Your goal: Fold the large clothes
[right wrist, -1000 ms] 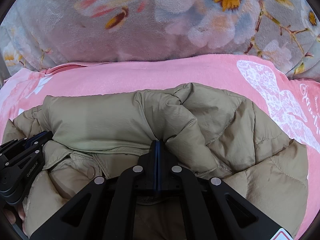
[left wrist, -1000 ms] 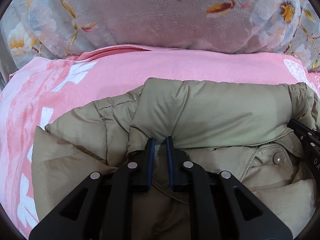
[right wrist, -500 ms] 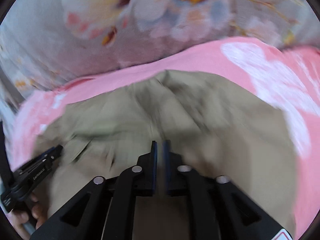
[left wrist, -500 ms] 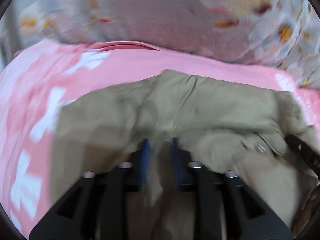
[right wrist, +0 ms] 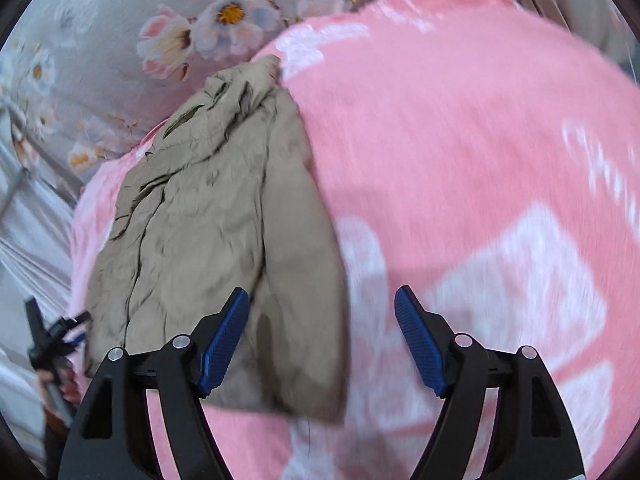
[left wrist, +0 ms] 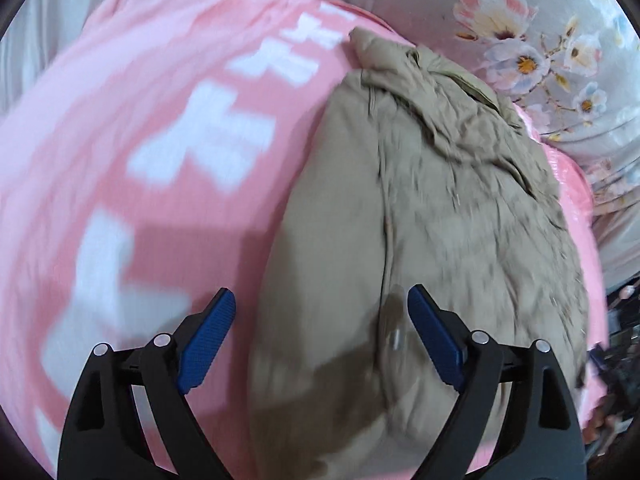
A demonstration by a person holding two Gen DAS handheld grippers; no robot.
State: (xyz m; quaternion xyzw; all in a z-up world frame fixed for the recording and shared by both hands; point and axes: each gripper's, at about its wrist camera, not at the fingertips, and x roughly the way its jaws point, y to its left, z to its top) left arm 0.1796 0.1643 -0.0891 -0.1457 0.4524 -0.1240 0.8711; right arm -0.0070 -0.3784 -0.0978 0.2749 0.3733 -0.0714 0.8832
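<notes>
Fingers of left gripper (left wrist: 322,338) and right gripper (right wrist: 322,338) spread wide, tan jacket (left wrist: 432,216) lying ahead, ungripped

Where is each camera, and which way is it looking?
Left wrist view: sits on the left gripper, looking forward and down at the tan jacket on the pink blanket; its open fingers show.
Right wrist view: sits on the right gripper, looking down at the jacket's other side; its open fingers show, plus the left gripper in a hand at far left.
Both views share the jacket, the blanket and the floral quilt.
</notes>
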